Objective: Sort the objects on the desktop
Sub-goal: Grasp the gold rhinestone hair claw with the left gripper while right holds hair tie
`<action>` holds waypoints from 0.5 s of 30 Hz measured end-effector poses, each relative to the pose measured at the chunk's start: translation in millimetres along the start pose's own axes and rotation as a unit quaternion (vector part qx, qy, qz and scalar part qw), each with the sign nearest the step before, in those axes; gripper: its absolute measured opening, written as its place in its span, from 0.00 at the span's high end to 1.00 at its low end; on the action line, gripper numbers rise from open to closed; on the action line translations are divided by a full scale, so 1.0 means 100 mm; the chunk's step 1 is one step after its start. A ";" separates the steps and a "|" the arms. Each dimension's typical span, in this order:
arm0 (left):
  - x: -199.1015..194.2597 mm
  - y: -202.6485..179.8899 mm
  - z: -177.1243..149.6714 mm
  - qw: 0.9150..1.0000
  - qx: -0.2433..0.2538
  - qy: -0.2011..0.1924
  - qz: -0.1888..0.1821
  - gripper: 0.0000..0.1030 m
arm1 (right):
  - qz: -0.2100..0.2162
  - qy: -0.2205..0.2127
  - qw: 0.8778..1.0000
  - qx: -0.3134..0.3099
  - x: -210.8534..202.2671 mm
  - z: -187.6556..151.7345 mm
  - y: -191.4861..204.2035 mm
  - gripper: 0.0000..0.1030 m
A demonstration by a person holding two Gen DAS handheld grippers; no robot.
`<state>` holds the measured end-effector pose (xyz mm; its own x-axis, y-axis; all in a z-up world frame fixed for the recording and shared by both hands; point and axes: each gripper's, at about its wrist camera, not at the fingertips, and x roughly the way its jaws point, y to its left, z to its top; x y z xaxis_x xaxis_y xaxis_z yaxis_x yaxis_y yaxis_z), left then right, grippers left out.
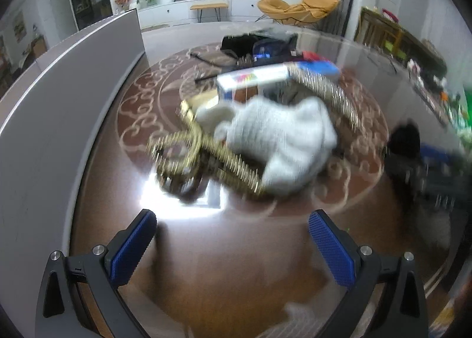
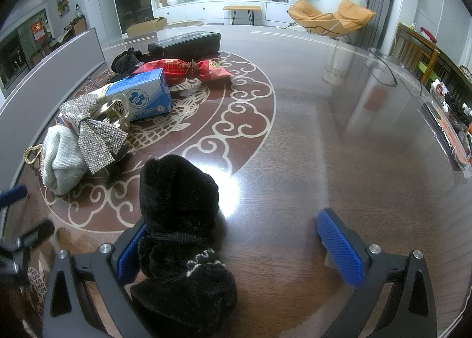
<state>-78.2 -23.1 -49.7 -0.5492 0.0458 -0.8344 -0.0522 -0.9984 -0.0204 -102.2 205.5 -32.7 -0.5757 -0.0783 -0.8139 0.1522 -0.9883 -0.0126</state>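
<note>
Black fuzzy hat (image 2: 180, 199) against right claw's (image 2: 233, 246) left finger

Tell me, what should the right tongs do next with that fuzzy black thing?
Probably close. The right tongs are wide open, and the fuzzy black pouch lies between them, against the left pad only, so nothing grips it yet.
</note>
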 end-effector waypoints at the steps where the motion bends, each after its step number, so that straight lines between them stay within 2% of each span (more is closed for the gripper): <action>1: 0.00 -0.01 0.10 1.000 -0.017 -0.003 -0.016 0.00 | 0.000 0.000 1.000 0.000 0.00 0.00 0.00 0.00; 2: 0.01 -0.01 0.17 0.999 -0.032 -0.008 -0.023 0.00 | 0.000 0.000 1.000 0.000 0.00 0.00 0.00 0.00; 4: 0.08 -0.01 0.31 0.997 -0.071 -0.012 -0.012 0.00 | 0.000 0.000 1.000 0.000 0.00 0.00 0.00 0.00; 7: 0.25 0.05 0.33 0.995 -0.102 0.010 -0.021 0.00 | 0.000 0.000 1.000 0.000 0.00 0.00 0.00 0.00; 8: 0.24 0.06 0.31 0.995 -0.094 0.001 -0.020 0.00 | 0.000 0.000 1.000 0.000 0.00 0.00 0.00 0.00; 12: 0.15 0.18 0.06 0.999 -0.044 0.010 0.021 0.00 | 0.000 0.000 1.000 0.000 0.00 0.00 0.00 0.00; 15: 0.04 0.34 -0.10 0.999 -0.038 0.005 0.008 0.00 | 0.000 0.000 1.000 0.000 0.01 0.00 0.00 0.00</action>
<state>-73.7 -57.7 -59.0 -0.5409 0.0289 -0.8406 0.0201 -0.9987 -0.0472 -102.5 205.6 -33.1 -0.5757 -0.0781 -0.8139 0.1521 -0.9883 -0.0128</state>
